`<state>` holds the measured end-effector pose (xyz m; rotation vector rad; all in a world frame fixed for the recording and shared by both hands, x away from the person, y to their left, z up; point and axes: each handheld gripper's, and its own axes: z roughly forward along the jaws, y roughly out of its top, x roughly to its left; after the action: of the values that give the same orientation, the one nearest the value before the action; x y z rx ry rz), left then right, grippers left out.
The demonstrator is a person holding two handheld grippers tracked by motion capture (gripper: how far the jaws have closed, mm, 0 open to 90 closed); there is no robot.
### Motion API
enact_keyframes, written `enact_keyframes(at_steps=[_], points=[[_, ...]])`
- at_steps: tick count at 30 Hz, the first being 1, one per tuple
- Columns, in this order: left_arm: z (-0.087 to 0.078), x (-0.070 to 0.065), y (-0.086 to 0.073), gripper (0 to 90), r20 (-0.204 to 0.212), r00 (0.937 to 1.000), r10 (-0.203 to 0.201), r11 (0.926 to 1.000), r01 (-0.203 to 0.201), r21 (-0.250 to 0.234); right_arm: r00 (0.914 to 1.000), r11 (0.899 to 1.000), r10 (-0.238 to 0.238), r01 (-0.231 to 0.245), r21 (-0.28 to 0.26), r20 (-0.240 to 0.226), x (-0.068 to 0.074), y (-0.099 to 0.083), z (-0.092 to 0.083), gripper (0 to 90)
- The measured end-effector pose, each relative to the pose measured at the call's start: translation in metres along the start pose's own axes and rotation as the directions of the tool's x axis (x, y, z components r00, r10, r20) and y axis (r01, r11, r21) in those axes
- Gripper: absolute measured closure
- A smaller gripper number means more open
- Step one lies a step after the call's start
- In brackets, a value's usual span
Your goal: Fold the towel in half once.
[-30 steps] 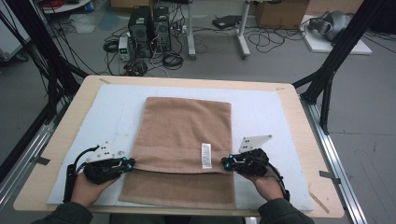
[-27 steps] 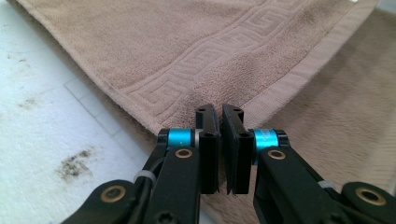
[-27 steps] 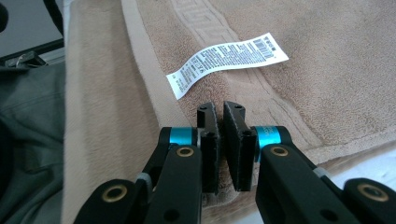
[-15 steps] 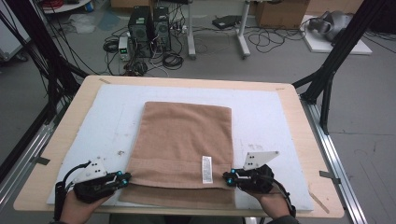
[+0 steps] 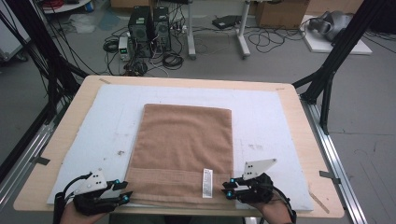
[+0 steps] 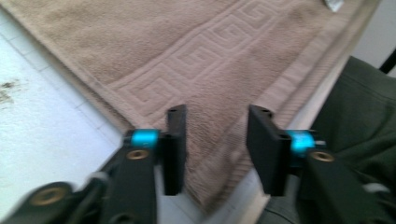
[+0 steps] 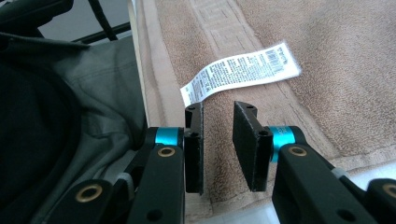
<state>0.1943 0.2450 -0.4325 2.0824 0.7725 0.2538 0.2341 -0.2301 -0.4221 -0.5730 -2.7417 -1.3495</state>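
1. High view: the brown towel [image 5: 182, 154] lies flat on the white mat [image 5: 266, 121] in the middle of the frame, its long axis running from the near edge at the bottom up toward the far side of the table [image 5: 299, 116].
2. The left gripper [image 5: 126, 198] sits at the towel's lower left corner, the right gripper [image 5: 228, 192] at its lower right corner, just right of the white care label [image 5: 207, 183]. Each hand is at its own corner, neither nearer than the other.
3. Left gripper view: the jaws have just been opening and stand apart, the towel corner [image 6: 215, 154] lying between them with no pad pressing it.
4. Right gripper view: the jaws have just been opening too, a narrower gap, the towel hem [image 7: 219, 154] under it and the label just beyond the tips.
5. My read: both corners are let go, and the towel stretches straight away from both claws, so any next grab starts from this near edge.
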Motion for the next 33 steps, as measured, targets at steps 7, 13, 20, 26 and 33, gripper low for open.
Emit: enact_keyframes(at_steps=[7,13,20,26,33], points=[[0.011,0.004,0.0,68.3,0.005,0.9998,0.018,0.9996,-0.018,0.024,0.9988,0.995,-0.046,0.047,0.085,-0.018,0.002,-0.001,0.021,69.1],[0.016,0.007,-0.004,84.1,0.023,0.9997,0.012,0.9998,-0.013,0.018,0.9988,0.996,-0.044,0.046,0.081,-0.022,0.0,-0.007,0.025,86.2],[0.008,0.002,-0.002,85.6,0.015,0.9997,0.019,0.9998,-0.018,-0.01,0.9969,0.996,-0.055,0.058,0.061,-0.057,0.0,0.0,0.014,87.6],[0.01,0.001,-0.004,81.2,0.031,0.9994,0.015,0.9999,-0.015,0.001,0.9971,0.996,-0.03,0.036,0.083,-0.07,-0.002,-0.007,0.02,85.7],[0.011,0.007,0.008,61.6,0.033,0.9995,-0.002,0.9996,0.002,-0.028,0.999,1.0,0.022,-0.022,-0.004,-0.038,-0.01,-0.001,0.014,61.4]])
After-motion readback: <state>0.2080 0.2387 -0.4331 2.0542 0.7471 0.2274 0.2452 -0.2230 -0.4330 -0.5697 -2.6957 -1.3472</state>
